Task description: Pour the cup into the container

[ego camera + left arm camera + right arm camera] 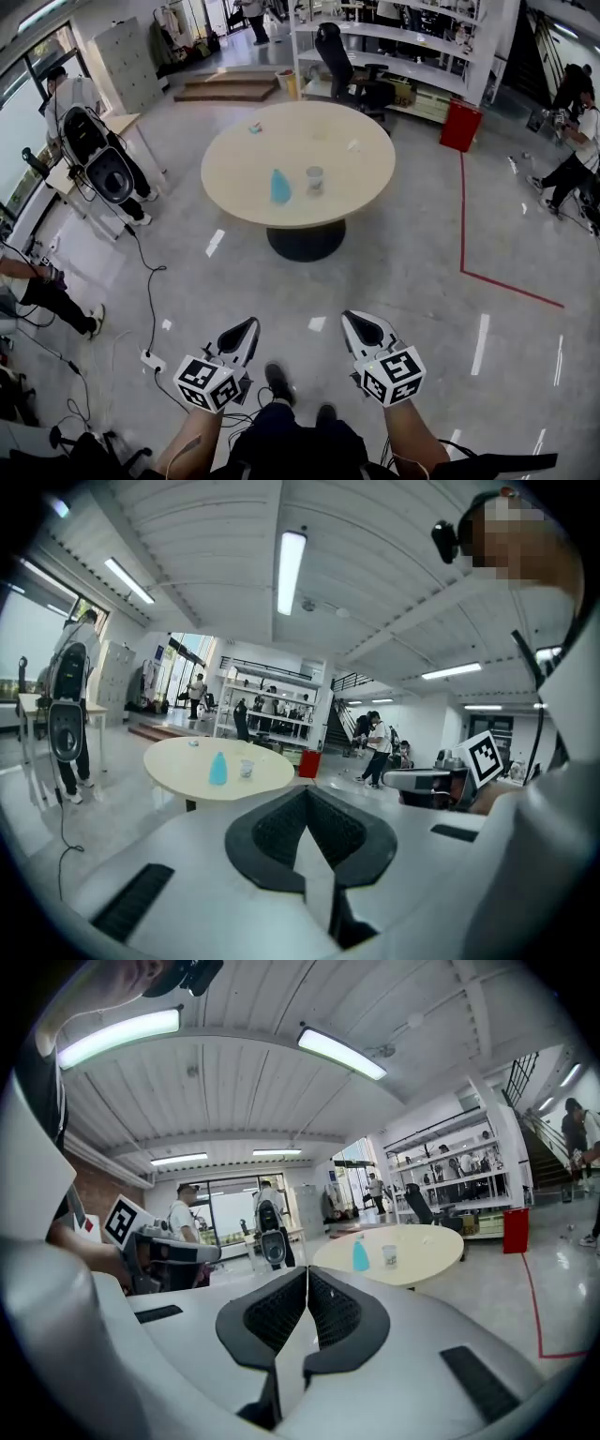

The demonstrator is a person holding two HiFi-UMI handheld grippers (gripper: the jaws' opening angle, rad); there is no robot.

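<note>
Facing open floor, table well ahead, cup seemingly near edge

A round pale worktop stands on a black pedestal base on the glossy grey floor. On its far side lie a small bluish item and a small white one, well apart. Behind it, a black office chair sits in front of white shelving, with a red bin at the shelving's right end. Brown steps rise at the back, beside grey lockers. A red line runs across the floor at right. One person stands at left, another crouches at right. A black cable trails to a power strip.
</note>
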